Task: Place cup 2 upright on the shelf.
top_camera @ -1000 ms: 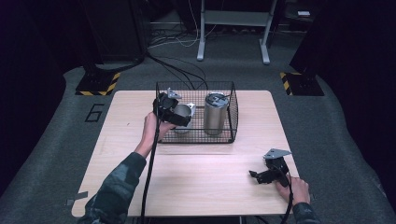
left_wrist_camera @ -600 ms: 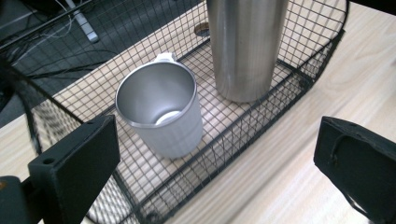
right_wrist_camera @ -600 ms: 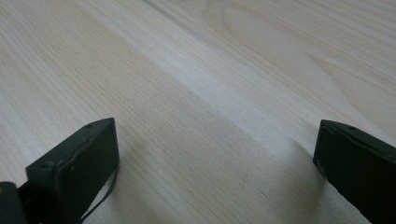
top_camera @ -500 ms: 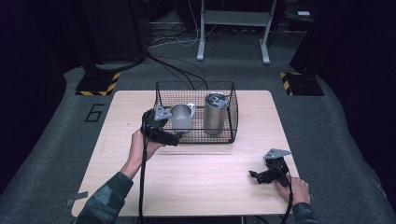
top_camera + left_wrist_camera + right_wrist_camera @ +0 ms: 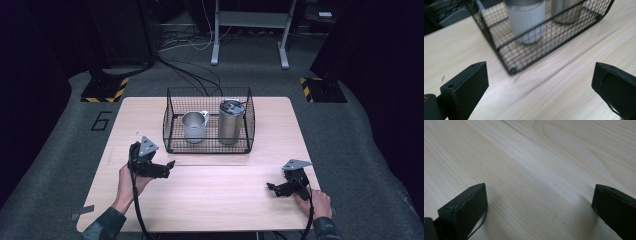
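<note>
My left gripper (image 5: 159, 168) hangs empty, jaws apart, at seven o'clock of the black wire basket (image 5: 208, 145) holding a steel mug (image 5: 193, 126) and tumbler (image 5: 230, 121). My right gripper (image 5: 281, 188) rests on the pale wooden desk (image 5: 220, 195), jaws apart. I judge placing is finished; next needs only resting.

In the left gripper view the mug (image 5: 525, 21) and the tall tumbler (image 5: 566, 11) are cut off at the top edge and blurred. The wire basket (image 5: 544, 47) is cut off too.
</note>
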